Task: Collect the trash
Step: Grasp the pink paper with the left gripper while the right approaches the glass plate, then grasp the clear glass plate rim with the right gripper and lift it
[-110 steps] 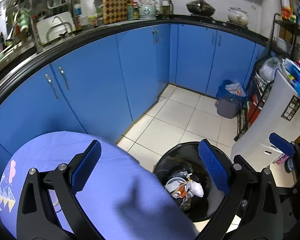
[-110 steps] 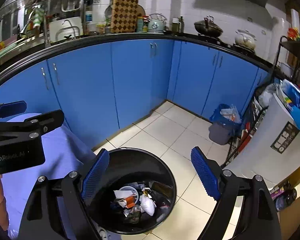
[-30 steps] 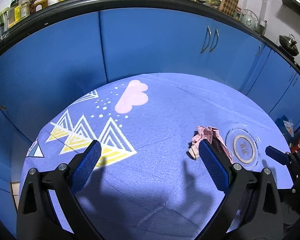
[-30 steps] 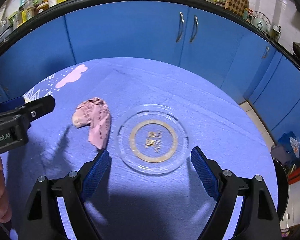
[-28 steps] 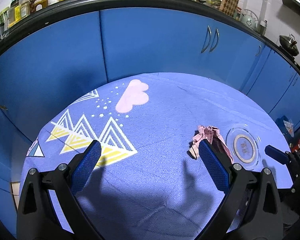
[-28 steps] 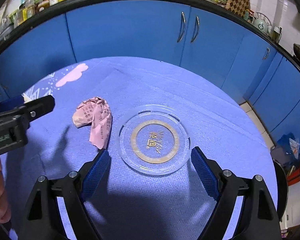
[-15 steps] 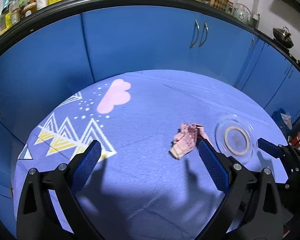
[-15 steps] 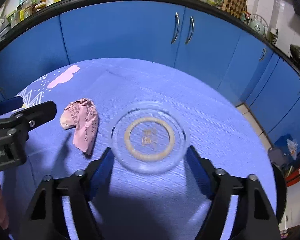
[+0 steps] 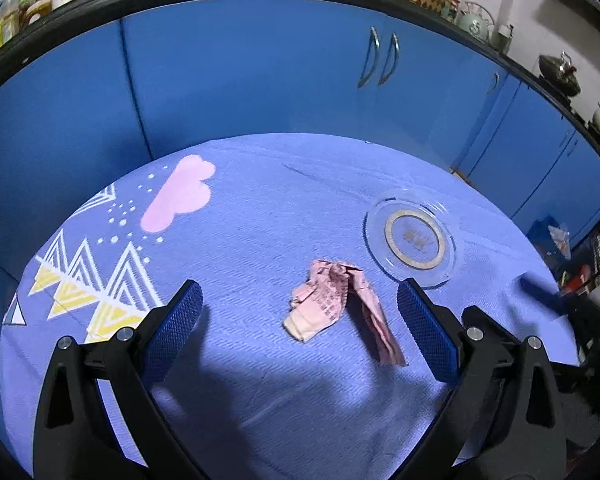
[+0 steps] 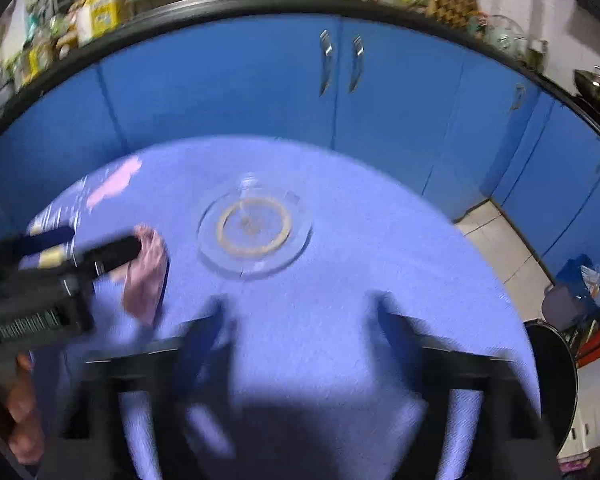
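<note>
between the left tool's (image 9: 298, 330) fingers, crumpled paper (image 9: 332, 306)

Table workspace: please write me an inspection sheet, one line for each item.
Surface: round table under a blue patterned tablecloth.
Job's things: crumpled pink paper on the cloth; black trash bin beside the table.
Clutter: clear plastic lid lying flat, apart from the paper.
Grippers: left gripper open, paper ahead between its fingers, untouched; right gripper blurred, jaws just opening, nothing between.
Cables: nothing seen.
Surroundings: blue cabinets, crowded countertop, tiled floor.
</note>
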A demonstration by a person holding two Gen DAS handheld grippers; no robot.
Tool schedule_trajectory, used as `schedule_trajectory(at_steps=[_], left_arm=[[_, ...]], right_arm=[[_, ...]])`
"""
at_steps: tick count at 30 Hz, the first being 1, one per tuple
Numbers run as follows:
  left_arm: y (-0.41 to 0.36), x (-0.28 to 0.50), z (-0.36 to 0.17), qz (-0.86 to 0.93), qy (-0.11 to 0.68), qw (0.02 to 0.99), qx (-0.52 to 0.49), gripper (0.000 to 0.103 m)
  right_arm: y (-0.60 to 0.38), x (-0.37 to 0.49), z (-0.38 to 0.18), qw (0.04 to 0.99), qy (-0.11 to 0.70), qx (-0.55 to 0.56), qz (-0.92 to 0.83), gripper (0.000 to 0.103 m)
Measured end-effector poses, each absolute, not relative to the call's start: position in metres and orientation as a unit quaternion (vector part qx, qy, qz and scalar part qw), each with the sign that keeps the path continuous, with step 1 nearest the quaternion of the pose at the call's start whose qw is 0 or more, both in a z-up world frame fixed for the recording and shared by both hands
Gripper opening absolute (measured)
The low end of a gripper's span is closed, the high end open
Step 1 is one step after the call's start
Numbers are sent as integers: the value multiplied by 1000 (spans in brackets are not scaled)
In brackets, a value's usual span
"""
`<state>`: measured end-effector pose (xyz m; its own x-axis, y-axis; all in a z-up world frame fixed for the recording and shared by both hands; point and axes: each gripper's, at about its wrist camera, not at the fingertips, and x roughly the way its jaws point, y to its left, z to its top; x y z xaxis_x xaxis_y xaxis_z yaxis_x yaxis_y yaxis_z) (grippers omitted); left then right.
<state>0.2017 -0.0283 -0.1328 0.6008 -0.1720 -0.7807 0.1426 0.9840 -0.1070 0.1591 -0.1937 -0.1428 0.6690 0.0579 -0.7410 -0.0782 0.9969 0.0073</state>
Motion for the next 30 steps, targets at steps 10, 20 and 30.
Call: schedule_trajectory(at_steps=[10, 20, 30], left_arm=[[-39, 217, -144, -76, 450, 890, 1, 82], [-23, 221, -145, -74, 450, 890, 3, 28], [-5, 221, -145, -47, 443, 895, -13, 23]], right_arm=[[-200, 174, -146, 917, 396, -52, -3, 83], [-202, 202, -149, 916, 402, -2, 19, 72], [-194, 213, -155, 904, 424, 13, 51, 10]])
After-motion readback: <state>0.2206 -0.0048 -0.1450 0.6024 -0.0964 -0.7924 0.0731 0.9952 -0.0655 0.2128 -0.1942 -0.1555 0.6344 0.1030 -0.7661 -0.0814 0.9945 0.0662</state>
